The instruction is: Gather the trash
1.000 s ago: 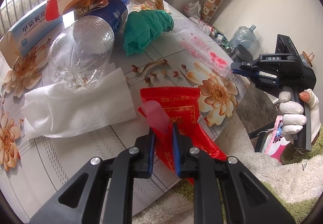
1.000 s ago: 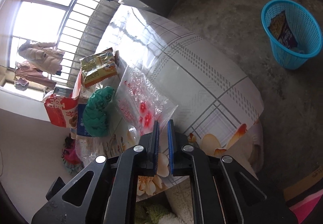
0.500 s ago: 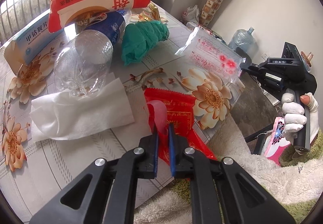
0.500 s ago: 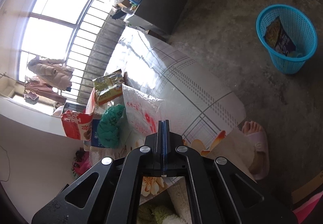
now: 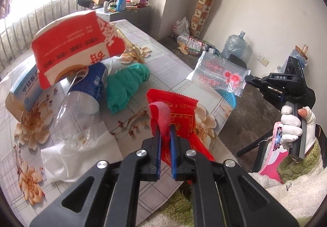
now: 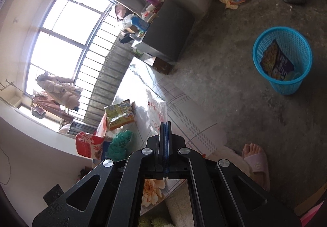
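Observation:
My left gripper [image 5: 164, 135] is shut on a red snack wrapper [image 5: 177, 112] and holds it above the table's near edge. My right gripper [image 6: 164, 124] is shut on a clear plastic wrapper with red print [image 6: 156, 108]; in the left wrist view this wrapper [image 5: 218, 73] hangs in the air off the table's right side, held by the right gripper [image 5: 248, 79]. A blue mesh waste basket [image 6: 283, 63] stands on the floor with a snack bag inside; its rim [image 5: 230, 99] shows behind the table edge.
On the flowered table [image 5: 163, 57] lie a clear bottle with blue label [image 5: 81, 100], a green bag [image 5: 126, 83], white tissue [image 5: 81, 155], a red-white bag [image 5: 75, 45], a medicine box [image 5: 24, 90] and a yellow snack bag [image 6: 119, 114]. A slippered foot [image 6: 255, 160] is beside the table.
Both grippers rose from the table with their wrappers. The right gripper closed on the clear wrapper and lifted it off the table to the right. The left lifted the red wrapper.

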The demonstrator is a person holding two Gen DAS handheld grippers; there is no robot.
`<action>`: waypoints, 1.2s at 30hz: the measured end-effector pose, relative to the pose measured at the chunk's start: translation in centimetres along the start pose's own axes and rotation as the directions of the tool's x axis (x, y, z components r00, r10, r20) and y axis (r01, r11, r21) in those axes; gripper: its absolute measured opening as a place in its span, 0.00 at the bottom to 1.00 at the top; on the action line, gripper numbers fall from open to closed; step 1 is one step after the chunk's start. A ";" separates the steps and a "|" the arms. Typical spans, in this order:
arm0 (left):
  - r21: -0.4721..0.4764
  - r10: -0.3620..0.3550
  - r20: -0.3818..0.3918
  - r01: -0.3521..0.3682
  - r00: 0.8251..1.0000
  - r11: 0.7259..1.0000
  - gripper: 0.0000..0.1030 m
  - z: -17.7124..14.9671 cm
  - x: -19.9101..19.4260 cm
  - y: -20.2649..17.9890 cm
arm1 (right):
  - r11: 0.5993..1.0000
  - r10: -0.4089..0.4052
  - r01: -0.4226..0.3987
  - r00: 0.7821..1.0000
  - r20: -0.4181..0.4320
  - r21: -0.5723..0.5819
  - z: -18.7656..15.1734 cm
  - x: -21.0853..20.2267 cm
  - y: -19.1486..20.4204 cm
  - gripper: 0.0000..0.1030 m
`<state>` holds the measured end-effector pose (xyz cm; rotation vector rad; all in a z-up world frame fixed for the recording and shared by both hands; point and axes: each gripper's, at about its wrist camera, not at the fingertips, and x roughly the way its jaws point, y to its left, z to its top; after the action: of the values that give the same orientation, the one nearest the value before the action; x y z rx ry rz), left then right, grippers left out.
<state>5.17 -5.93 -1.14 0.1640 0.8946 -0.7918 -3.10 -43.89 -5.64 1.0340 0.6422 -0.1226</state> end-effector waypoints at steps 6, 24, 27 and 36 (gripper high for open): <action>0.088 -0.043 0.045 0.039 0.998 0.995 0.07 4.3 1.3 -3.2 | 1.000 -0.011 0.011 0.997 0.079 0.000 1.5 -1.4 -0.8 0.00; 0.211 -0.283 -0.123 0.304 0.951 0.929 0.07 17.2 15.2 -17.4 | 0.969 -0.238 0.207 0.929 0.284 0.136 6.7 -5.4 -9.7 0.00; 0.228 -0.275 -0.191 0.316 0.942 0.921 0.07 18.4 19.4 -20.5 | 0.949 -0.305 0.259 0.903 0.304 0.183 7.5 -5.7 -12.0 0.00; 0.258 -0.171 -0.365 0.276 0.915 0.926 0.08 19.2 33.9 -27.9 | 0.864 -0.455 0.354 0.854 0.253 0.359 10.1 -2.8 -20.5 0.00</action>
<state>10.96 -52.78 -9.22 0.4874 1.1238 -1.1426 -8.88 -63.52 -16.17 1.1214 0.5350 -0.7795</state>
